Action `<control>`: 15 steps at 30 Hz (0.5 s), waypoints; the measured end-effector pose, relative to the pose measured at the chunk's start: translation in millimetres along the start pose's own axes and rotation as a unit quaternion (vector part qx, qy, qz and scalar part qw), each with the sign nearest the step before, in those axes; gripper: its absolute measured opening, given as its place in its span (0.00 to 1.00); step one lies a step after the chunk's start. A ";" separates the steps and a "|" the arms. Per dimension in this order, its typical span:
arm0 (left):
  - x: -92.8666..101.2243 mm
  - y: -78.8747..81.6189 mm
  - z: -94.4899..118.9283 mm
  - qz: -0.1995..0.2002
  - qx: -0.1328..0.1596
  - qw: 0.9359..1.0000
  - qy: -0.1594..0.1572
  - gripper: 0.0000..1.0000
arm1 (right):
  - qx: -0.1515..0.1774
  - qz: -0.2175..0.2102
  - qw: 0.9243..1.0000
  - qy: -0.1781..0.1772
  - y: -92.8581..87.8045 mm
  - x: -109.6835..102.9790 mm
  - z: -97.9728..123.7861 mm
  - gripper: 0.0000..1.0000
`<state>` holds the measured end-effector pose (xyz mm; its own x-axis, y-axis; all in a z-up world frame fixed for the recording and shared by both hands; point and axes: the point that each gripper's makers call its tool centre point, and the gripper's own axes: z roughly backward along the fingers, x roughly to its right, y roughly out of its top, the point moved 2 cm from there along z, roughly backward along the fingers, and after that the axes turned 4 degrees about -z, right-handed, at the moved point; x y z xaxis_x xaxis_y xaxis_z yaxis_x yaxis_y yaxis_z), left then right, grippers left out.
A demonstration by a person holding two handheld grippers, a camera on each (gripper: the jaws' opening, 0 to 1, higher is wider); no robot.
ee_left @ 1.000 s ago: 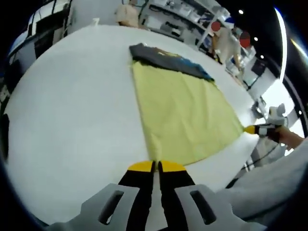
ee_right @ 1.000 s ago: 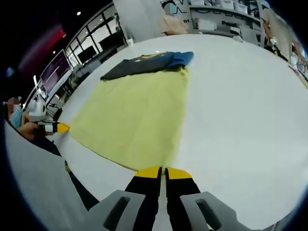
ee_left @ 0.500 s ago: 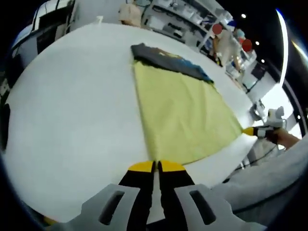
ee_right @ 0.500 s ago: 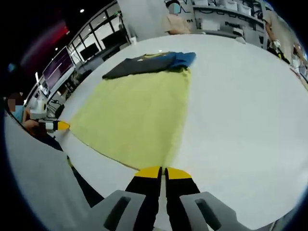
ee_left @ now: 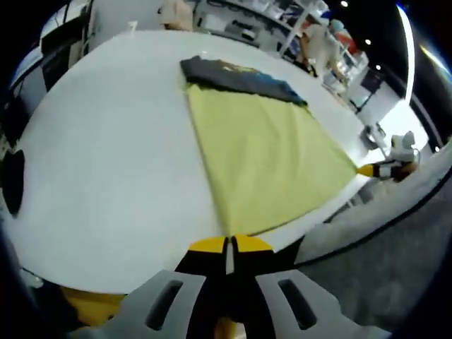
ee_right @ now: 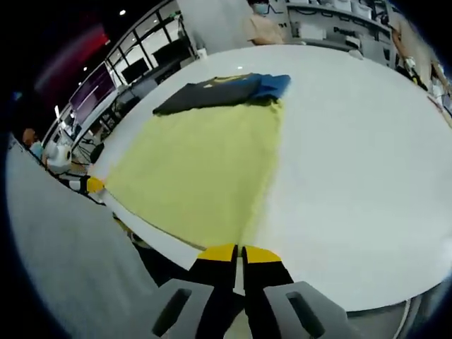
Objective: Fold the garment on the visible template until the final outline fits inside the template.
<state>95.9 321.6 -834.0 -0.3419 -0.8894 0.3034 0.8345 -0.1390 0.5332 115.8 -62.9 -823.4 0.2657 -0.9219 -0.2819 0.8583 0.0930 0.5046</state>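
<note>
A pale yellow garment [ee_left: 261, 155] [ee_right: 205, 169] lies spread flat on the white table [ee_left: 106, 155] [ee_right: 353, 176]. Its near hem reaches the table's near edge. My left gripper [ee_left: 227, 243] is shut on one near corner of it. My right gripper [ee_right: 239, 249] is shut on the other near corner. Each gripper appears in the other's view: the right gripper [ee_left: 374, 169] and the left gripper [ee_right: 88, 185], both at the cloth's tips. At the far end of the yellow cloth lies a folded dark grey and blue garment [ee_left: 233, 74] [ee_right: 219, 90], touching its far edge.
A grey sleeve [ee_left: 381, 268] [ee_right: 63, 261] of the person fills the near side below the table edge. Shelves and people [ee_right: 265, 28] stand beyond the far side of the table. A black object [ee_left: 13, 183] sits by the table's left rim.
Both grippers have drawn back toward the person, dragging the yellow garment's near hem to the table's near edge. The table edge and the space below it have come into view.
</note>
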 end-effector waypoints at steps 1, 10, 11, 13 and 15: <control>0.2 0.4 -0.2 0.002 0.000 1.000 0.000 0.00 | -0.002 0.000 1.000 -0.001 -0.2 1.3 -1.8 0.00; -2.5 4.8 -0.2 -0.003 0.003 1.000 -0.007 0.00 | 0.002 0.002 1.000 0.003 6.3 -1.2 0.7 0.00; -2.9 6.0 0.6 -0.003 0.006 1.000 -0.008 0.00 | 0.003 0.001 1.000 0.004 6.5 -1.1 -0.1 0.00; -4.2 7.8 1.6 -0.002 0.011 1.000 -0.009 0.00 | 0.005 0.001 1.000 0.004 8.5 -3.6 2.3 0.00; -3.5 12.9 3.1 0.004 0.022 1.000 -0.013 0.00 | 0.008 0.002 1.000 0.005 11.4 -6.3 4.8 0.00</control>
<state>106.5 324.2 -825.7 -0.3466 -0.8789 0.3277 0.8173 -0.1116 0.5653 121.8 -57.8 -812.0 0.2739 -0.9176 -0.2880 0.8500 0.0908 0.5189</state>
